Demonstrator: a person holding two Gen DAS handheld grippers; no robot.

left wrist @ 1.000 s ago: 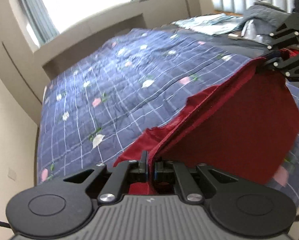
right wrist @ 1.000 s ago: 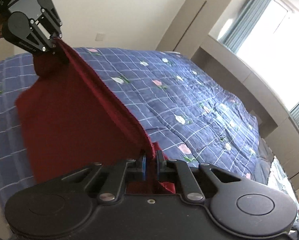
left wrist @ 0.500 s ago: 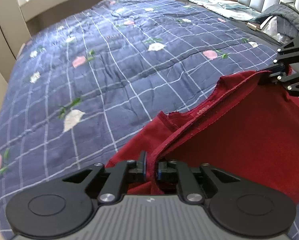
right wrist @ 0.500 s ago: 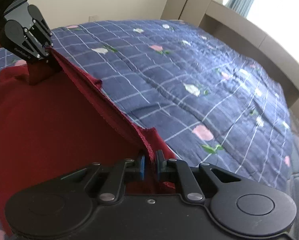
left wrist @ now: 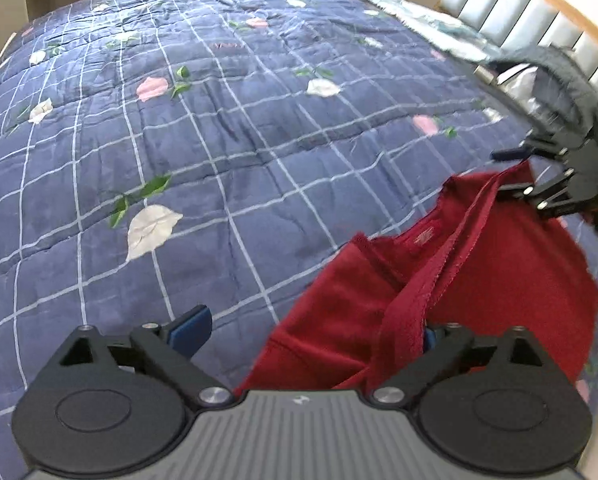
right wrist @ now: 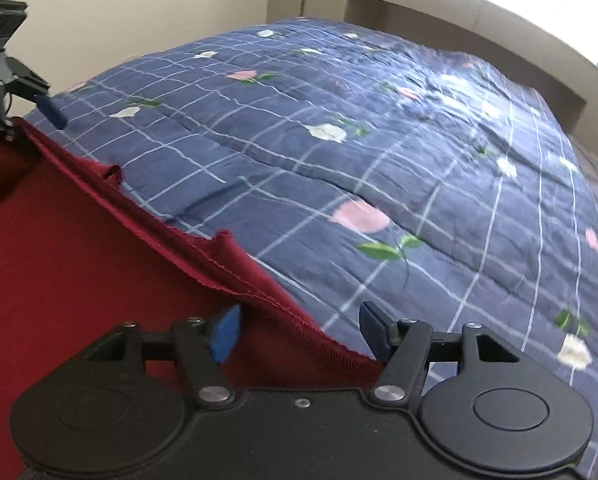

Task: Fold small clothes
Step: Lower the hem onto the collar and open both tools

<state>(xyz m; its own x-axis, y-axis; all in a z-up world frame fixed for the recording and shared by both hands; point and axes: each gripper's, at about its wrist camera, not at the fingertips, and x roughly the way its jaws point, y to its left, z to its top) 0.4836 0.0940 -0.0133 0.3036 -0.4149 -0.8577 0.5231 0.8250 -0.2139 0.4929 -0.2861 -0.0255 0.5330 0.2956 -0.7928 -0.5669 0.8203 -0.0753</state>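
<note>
Both sets of jaws springing apart now: left gripper (left wrist: 311, 330) spread wide, right gripper (right wrist: 301, 330) opening, clamped on nothing. Between each pair, just the hem of the red garment (left wrist: 511, 276), let go, sagging onto the blue floral quilt (left wrist: 227, 128). Farther back, padded headboard (left wrist: 519, 20).
</note>
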